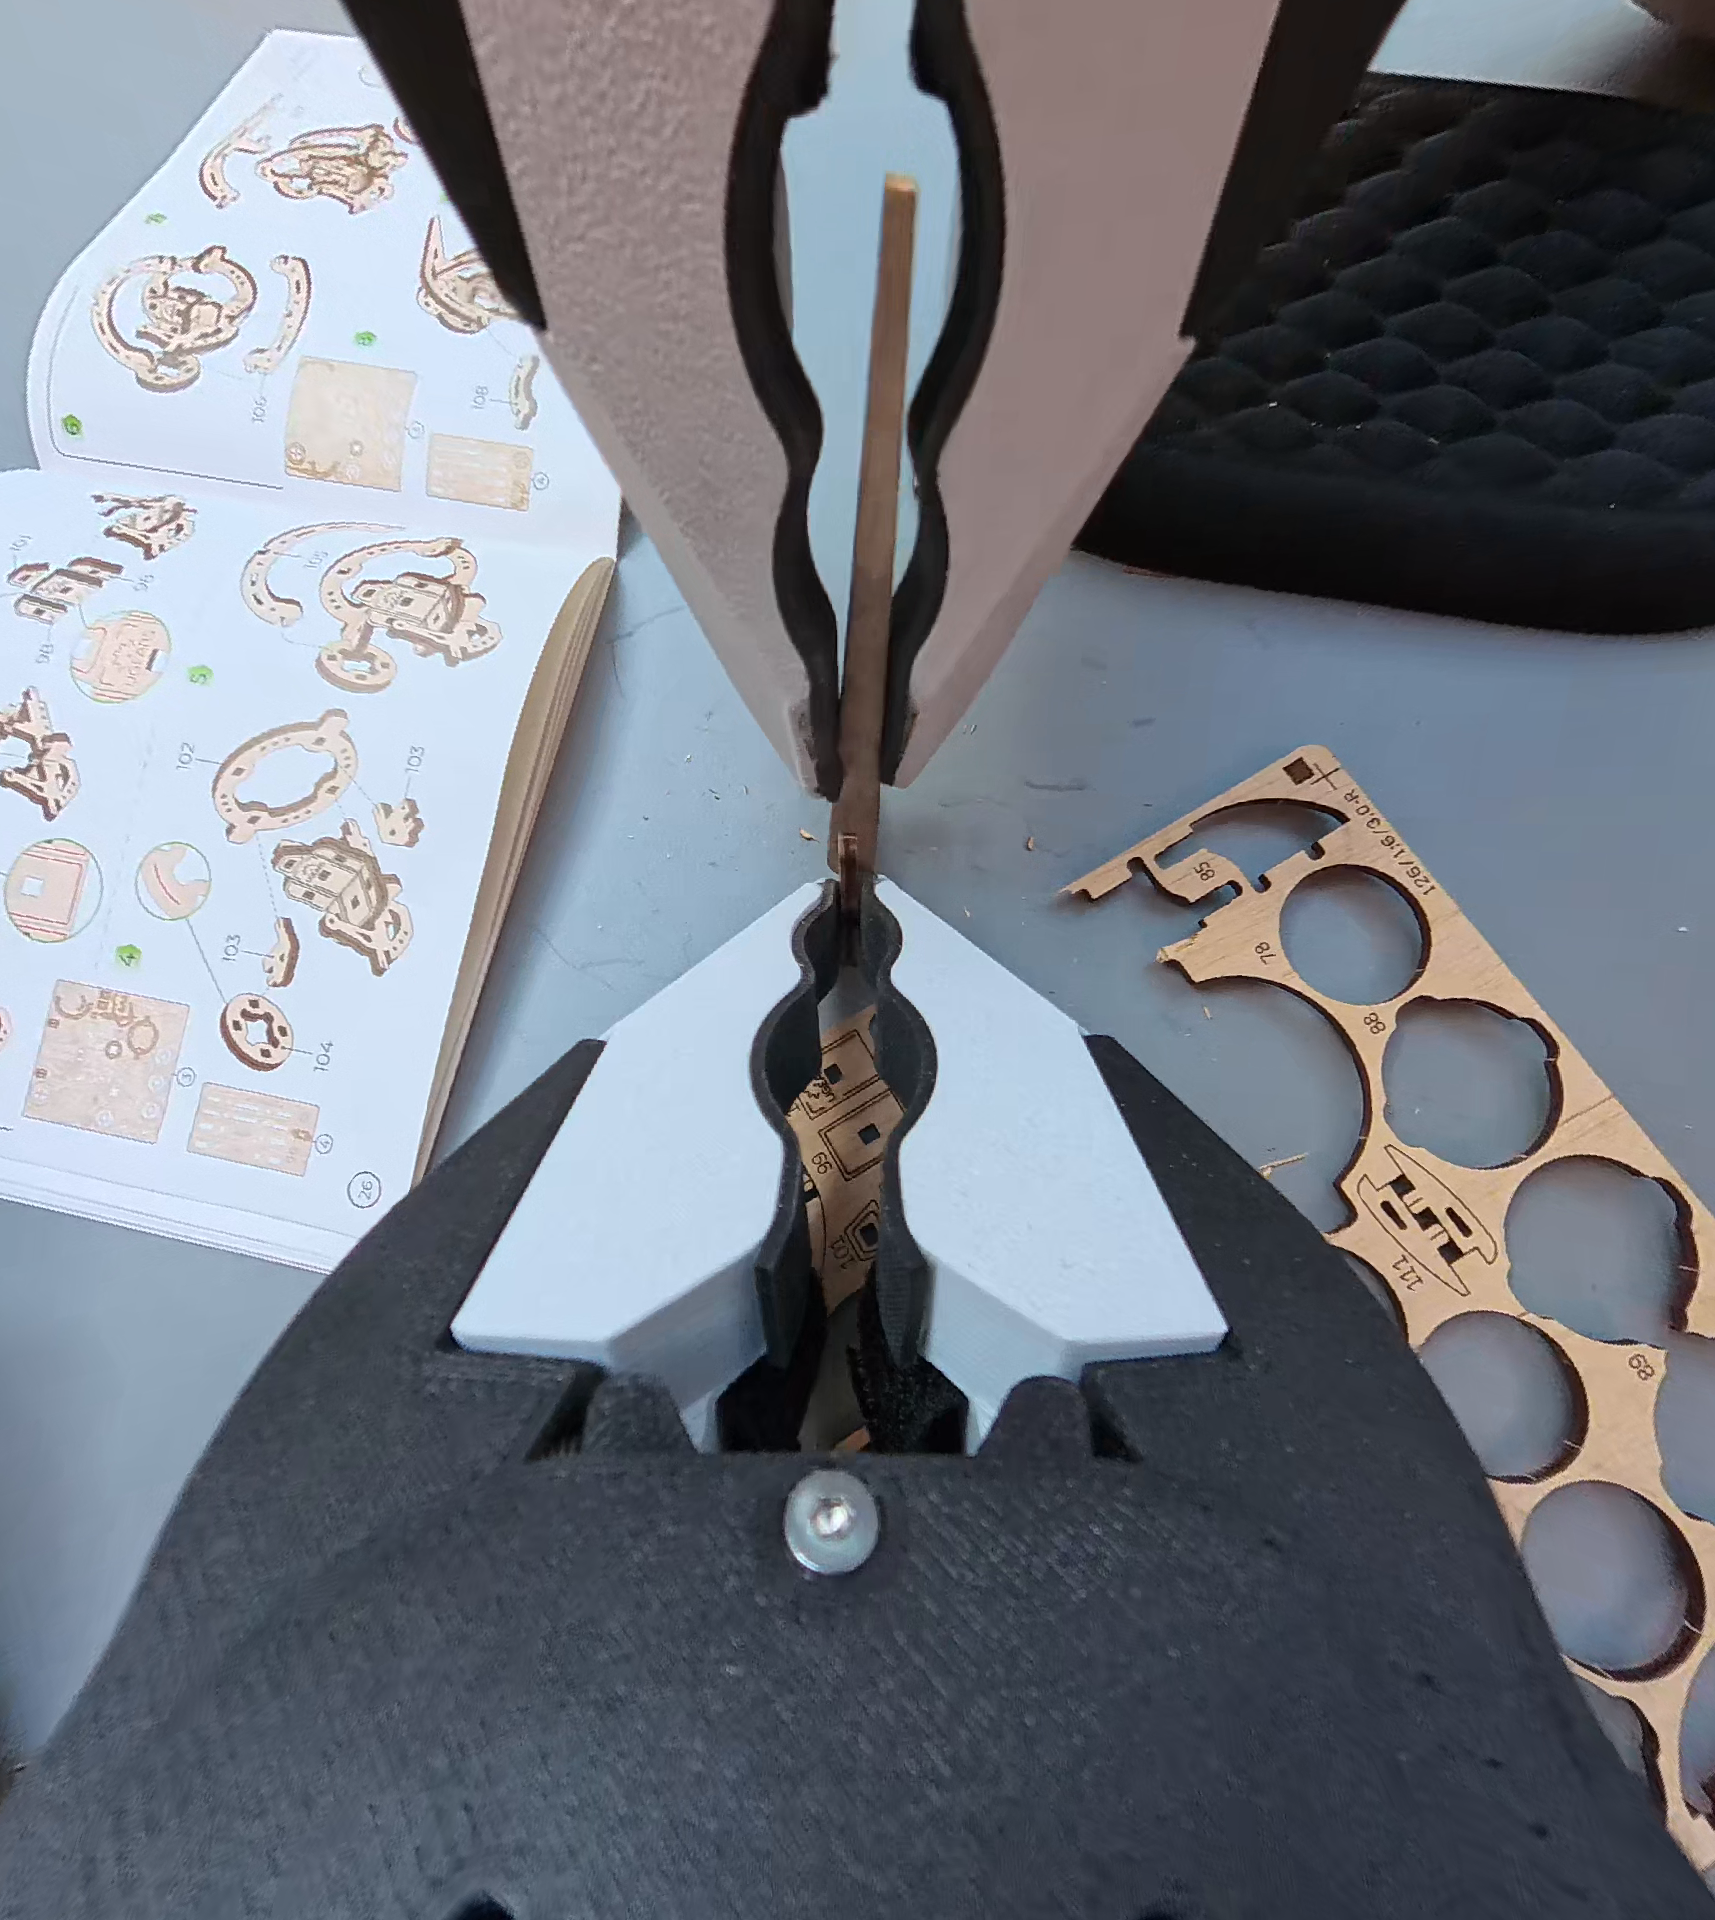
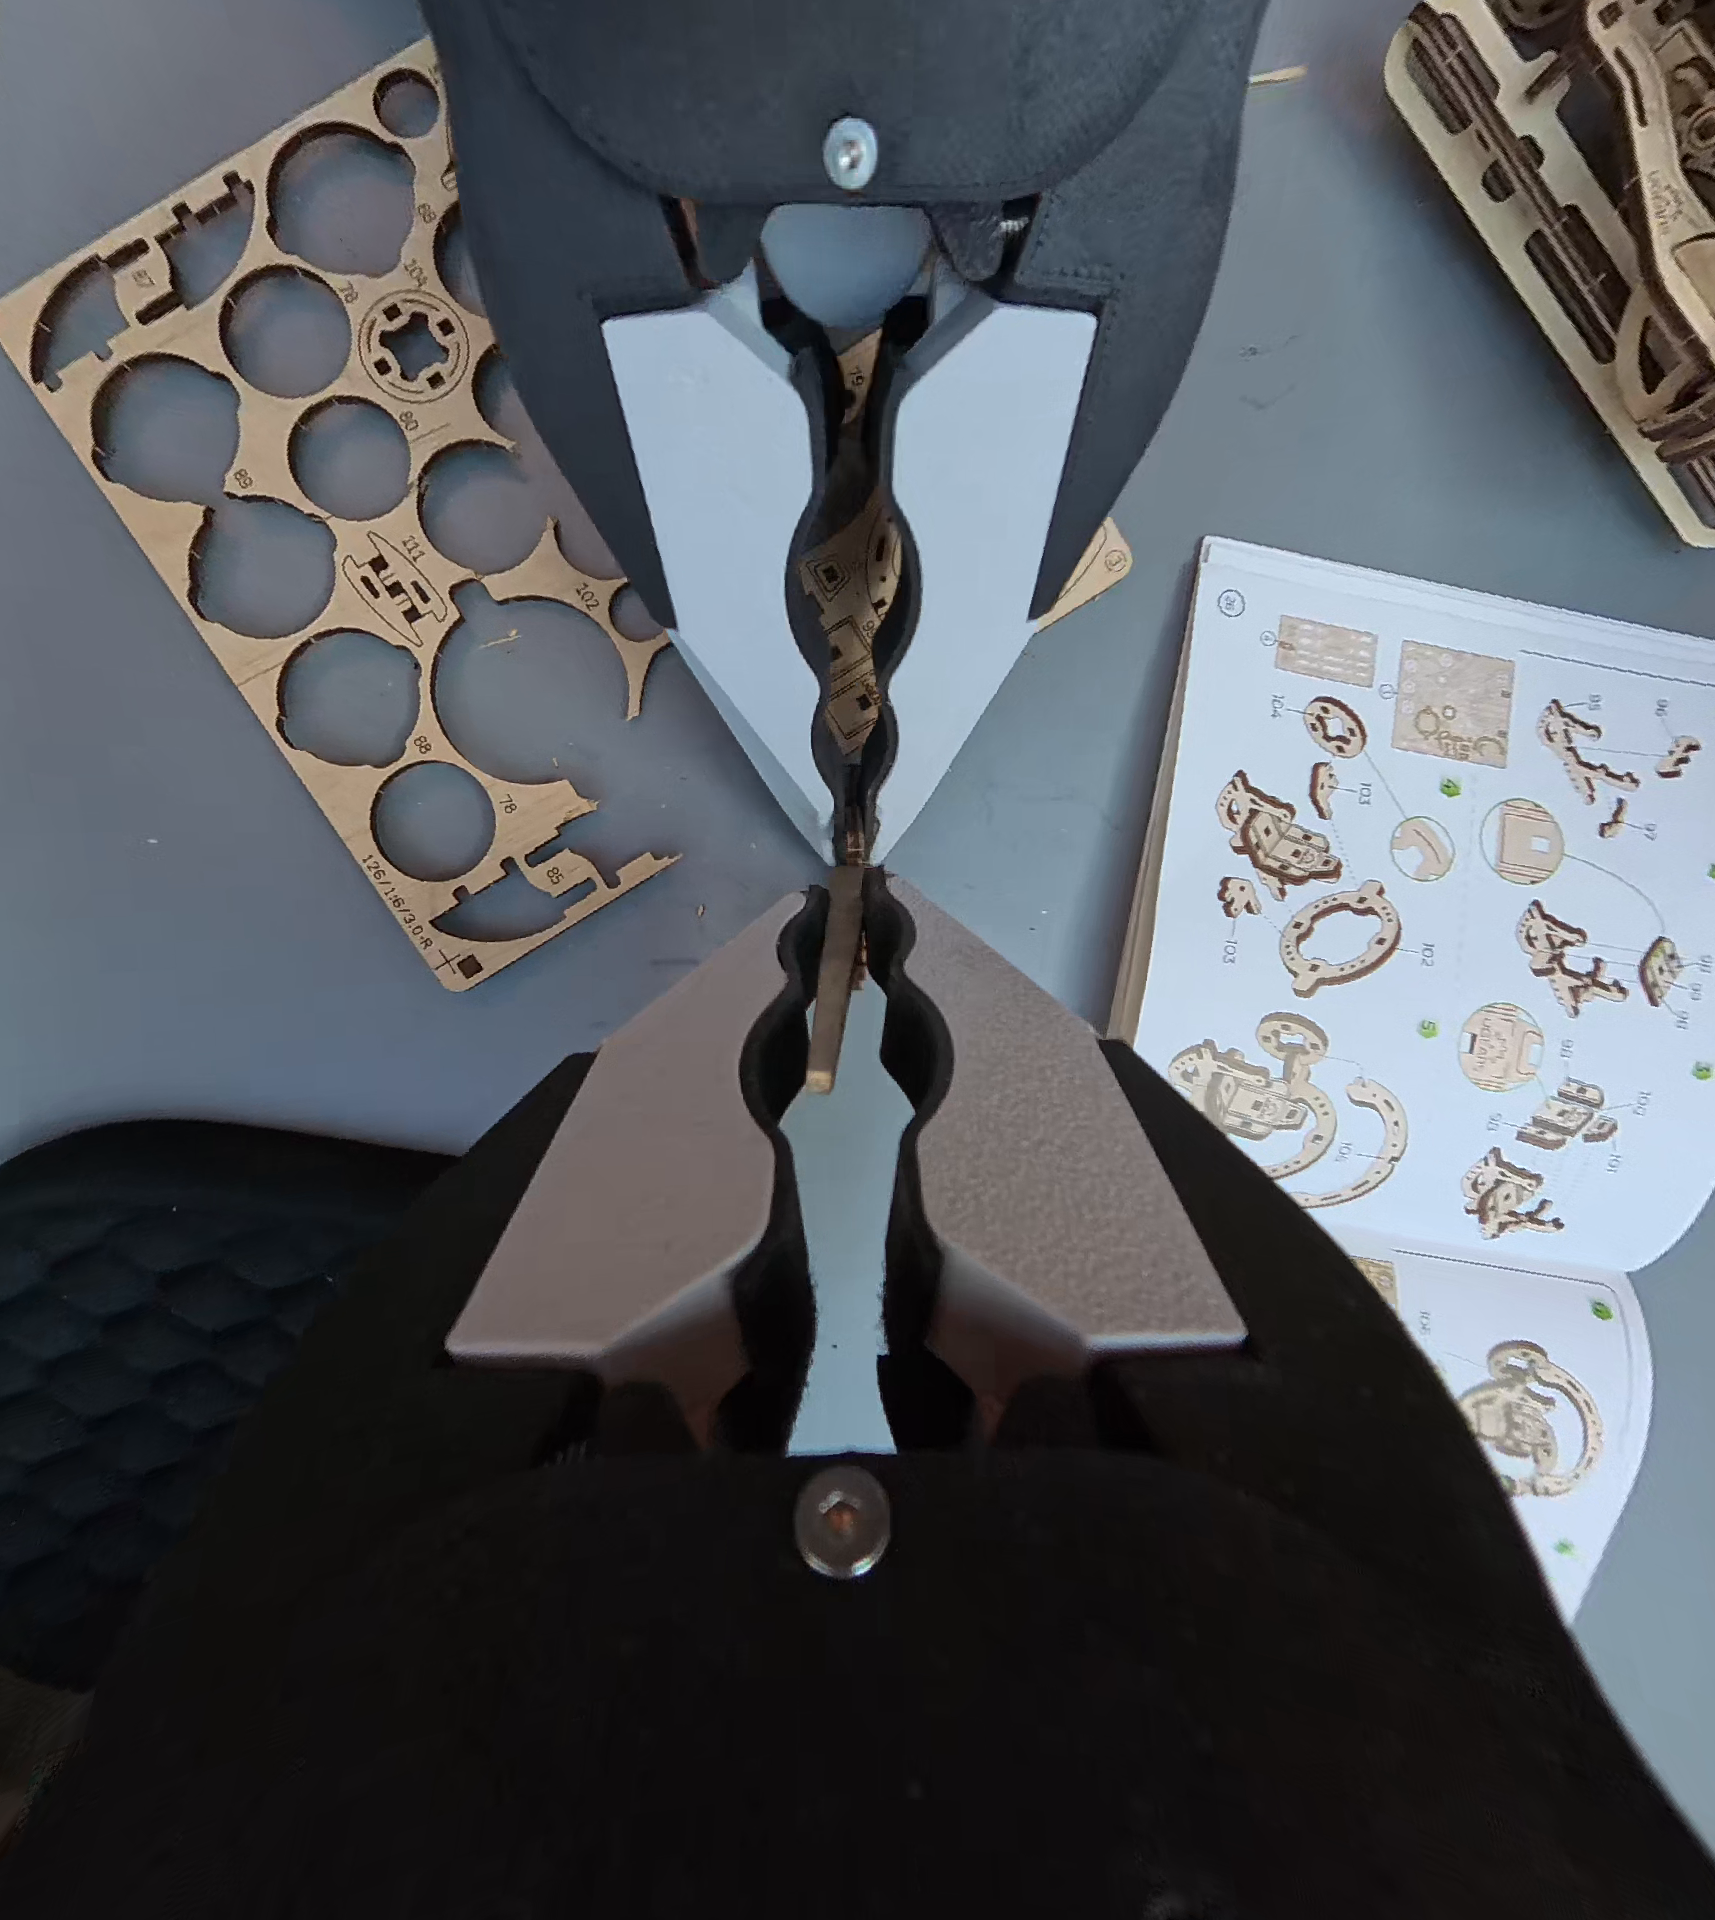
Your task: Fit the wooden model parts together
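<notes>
My left gripper, with pale blue fingers, is shut on a small wooden part that pokes out of its tips. My right gripper, with grey fingers, faces it from the top of the left wrist view, shut on a thin wooden strip seen edge-on. The two parts meet tip to tip between the grippers. In the right wrist view, my right gripper grips the strip, and my left gripper comes in from the top with the small part. The joint itself is too small to make out.
A punched-out wooden sheet lies on the grey table beside the grippers. An open instruction booklet lies on the other side. A black padded mat and a built wooden model sit at the edges.
</notes>
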The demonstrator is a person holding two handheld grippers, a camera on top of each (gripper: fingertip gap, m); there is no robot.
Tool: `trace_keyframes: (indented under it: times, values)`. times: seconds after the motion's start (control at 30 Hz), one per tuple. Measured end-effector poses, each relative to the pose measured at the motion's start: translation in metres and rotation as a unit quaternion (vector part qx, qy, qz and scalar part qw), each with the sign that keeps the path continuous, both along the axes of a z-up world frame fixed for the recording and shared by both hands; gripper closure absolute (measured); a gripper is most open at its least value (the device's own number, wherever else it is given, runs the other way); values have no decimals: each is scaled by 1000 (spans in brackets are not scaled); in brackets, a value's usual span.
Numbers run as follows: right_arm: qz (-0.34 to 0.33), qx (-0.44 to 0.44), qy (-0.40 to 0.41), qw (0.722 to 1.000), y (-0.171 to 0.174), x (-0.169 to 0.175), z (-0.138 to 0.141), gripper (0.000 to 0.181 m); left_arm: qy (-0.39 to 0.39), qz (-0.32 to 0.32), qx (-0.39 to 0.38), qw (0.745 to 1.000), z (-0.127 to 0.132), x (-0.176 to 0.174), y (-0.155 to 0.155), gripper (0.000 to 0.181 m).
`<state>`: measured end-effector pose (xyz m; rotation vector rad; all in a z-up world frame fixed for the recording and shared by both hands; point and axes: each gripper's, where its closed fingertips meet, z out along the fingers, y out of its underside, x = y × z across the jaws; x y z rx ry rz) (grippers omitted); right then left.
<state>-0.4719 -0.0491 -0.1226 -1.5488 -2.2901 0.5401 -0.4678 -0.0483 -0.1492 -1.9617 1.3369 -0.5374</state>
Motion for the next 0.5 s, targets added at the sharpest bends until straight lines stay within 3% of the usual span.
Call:
trace_keyframes:
  times: [0.03,0.3,0.4,0.5]
  values:
    - [0,-14,-1,1000,1,0,0,176,2,0,1,1000,0,0,0,181]
    - [9,-86,13,996,1,-2,1,176,-19,7,-25,999,5,-4,-3,179]
    - [-18,-148,50,988,4,-3,17,176,-76,22,-16,997,30,-13,0,168]
    - [-73,-238,132,959,17,-9,52,176,-158,32,-10,987,65,-19,2,160]
